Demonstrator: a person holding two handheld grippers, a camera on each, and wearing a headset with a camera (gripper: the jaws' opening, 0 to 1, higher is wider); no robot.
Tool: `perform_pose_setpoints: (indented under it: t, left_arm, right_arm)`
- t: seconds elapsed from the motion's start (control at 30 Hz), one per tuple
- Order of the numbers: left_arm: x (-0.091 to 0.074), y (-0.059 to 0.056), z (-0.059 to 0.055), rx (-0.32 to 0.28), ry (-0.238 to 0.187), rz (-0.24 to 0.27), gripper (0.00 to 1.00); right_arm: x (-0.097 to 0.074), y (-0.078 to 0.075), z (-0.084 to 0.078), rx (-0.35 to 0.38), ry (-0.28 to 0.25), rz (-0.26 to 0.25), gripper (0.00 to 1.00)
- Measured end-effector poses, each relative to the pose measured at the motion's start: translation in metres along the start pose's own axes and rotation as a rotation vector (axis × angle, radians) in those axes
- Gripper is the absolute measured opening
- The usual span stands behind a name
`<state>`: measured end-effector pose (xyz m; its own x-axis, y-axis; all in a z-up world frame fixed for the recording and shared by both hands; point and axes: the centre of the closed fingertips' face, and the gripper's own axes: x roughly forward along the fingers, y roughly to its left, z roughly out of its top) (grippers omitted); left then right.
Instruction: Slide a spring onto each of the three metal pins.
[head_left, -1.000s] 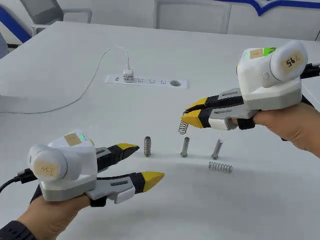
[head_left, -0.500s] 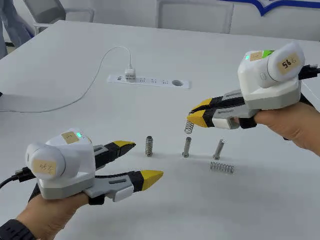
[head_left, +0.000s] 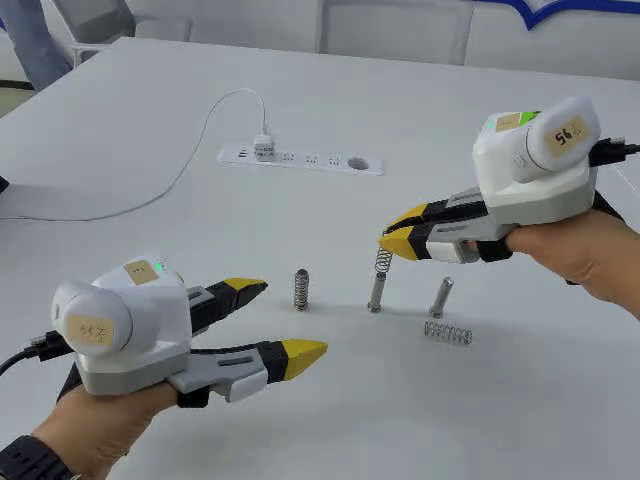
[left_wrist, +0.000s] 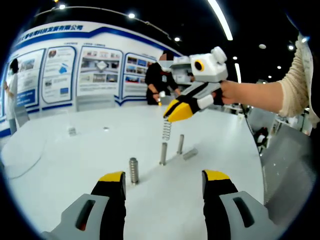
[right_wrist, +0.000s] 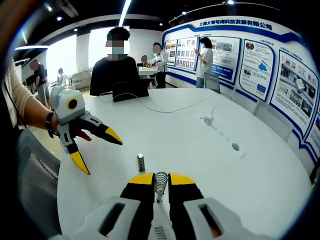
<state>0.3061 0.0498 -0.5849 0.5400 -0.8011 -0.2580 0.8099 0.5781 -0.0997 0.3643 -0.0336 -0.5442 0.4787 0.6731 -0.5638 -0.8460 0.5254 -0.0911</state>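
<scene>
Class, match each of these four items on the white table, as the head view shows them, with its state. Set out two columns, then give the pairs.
Column one
1. leftmost short metal pin
2. middle short metal pin
3. rightmost short metal pin
4. loose silver coil spring

Column two
A. lies flat on the white table
B. stands bare
C. carries a fitted spring
D. right hand-held gripper holds the held coil spring just above it

Pairs: 1-C, 2-D, 3-B, 4-A
</scene>
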Motion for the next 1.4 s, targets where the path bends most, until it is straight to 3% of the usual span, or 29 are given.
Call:
perform_pose_setpoints:
  t: [1.4]
  left_arm:
    - [0.000,0.002,-0.003,0.004,0.013,0.004,0.62]
  right_arm:
    - [0.020,0.002,-0.030,0.038,0.048,0.006,0.11]
